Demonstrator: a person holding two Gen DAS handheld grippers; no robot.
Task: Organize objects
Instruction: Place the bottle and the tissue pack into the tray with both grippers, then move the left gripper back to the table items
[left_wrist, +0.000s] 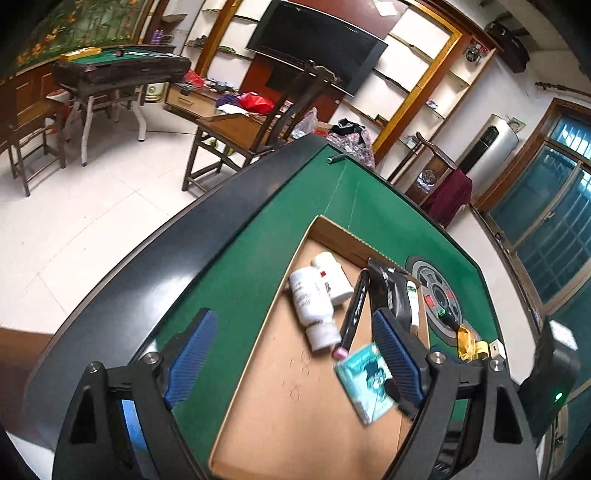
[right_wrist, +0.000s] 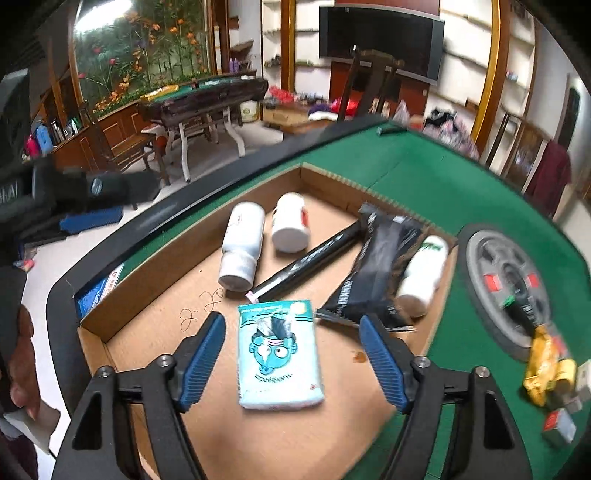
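The right gripper (right_wrist: 291, 354) hung over the near end of the cardboard box (right_wrist: 96, 332), its fingers (right_wrist: 201, 354) spread wide and holding nothing; the light-blue packet (right_wrist: 279, 354) lay flat on the box floor directly between them, apparently untouched by either pad. The left gripper (left_wrist: 295, 354) was likewise fully open and empty, positioned over the left wall of the box (left_wrist: 258, 332) with one finger above the green desk (left_wrist: 236, 266) and the other above the packet (left_wrist: 365, 380). Farther into the box lay two white bottles (right_wrist: 243, 247) side by side, a black marker (right_wrist: 306, 262) on a diagonal, a black pouch (right_wrist: 376, 258) and a third white bottle (right_wrist: 424, 273) partly under the pouch. Outside the box, on the desk (right_wrist: 443, 177) to the right, a yellow wrapper (right_wrist: 546, 369) and a few small boxes (right_wrist: 561, 424) remained loose. The step in hand appeared to be either placing or collecting the packet. If release was intended, the gripper was best lifted straight up so that neither pad dragged the packet. If a grasp was intended, the fingers should have descended level on the two long edges and closed gently, since the packet looked soft. The marker tip sat near the packet's far edge, so a forward approach risked rolling it. The loose items on the right likely required collection next.
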